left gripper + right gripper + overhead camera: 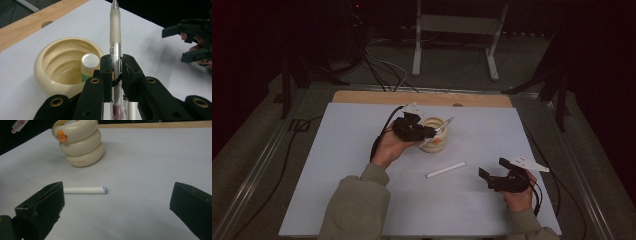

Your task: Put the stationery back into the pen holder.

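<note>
While my left tool [117,75] is clamped tight on a pen [115,32], its two black jaws pressing the clear barrel from both sides, the frosted white upper part of the pen stands up beyond them. There is small dark print on the barrel just above the jaws, too fine for me to read. In the high view this tool [428,132] sits at the rim of the cream holder [435,135], and the pen [439,131] slants across the holder's mouth.

Just beside the jaws, the holder [47,65] opens wide, and a white-capped tube [89,63] stands inside it against the near wall.

My right tool [116,207] is spread wide with nothing between the jaws; in the high view it [492,170] hovers low over the counter [342,150], well apart from the holder.

Ahead of it a white stick [83,190] with a pale blue tip lies flat on the counter's white sheet [150,165]. Farther on stands the holder [78,143], three stacked rings with an orange duck bill near the top and a line of orange lettering on the bottom ring, too blurred to read.
</note>
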Demonstrator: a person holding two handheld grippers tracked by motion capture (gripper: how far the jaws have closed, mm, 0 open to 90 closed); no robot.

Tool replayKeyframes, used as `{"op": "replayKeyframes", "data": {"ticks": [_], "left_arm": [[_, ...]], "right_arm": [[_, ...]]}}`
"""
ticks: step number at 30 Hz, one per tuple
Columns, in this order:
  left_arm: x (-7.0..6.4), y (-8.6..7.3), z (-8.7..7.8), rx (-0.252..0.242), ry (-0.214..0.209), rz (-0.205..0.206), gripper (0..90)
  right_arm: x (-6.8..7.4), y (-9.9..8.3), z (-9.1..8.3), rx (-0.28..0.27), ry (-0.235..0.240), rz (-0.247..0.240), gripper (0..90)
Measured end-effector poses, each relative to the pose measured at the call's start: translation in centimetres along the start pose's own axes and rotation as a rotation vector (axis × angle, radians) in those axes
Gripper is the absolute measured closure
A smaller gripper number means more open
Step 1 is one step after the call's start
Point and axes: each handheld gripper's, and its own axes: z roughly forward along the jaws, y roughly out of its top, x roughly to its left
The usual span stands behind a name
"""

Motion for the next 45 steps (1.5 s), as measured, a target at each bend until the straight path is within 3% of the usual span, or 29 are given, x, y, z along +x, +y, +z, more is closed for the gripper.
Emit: {"op": "replayKeyframes", "data": {"ticks": [45], "left_arm": [[1.7, 1.6, 0.1, -0.149, 0.108, -0.043, 80.3]], "right_arm": [[-0.1, 0.0, 0.0, -0.004, 0.002, 0.001, 0.0]]}}
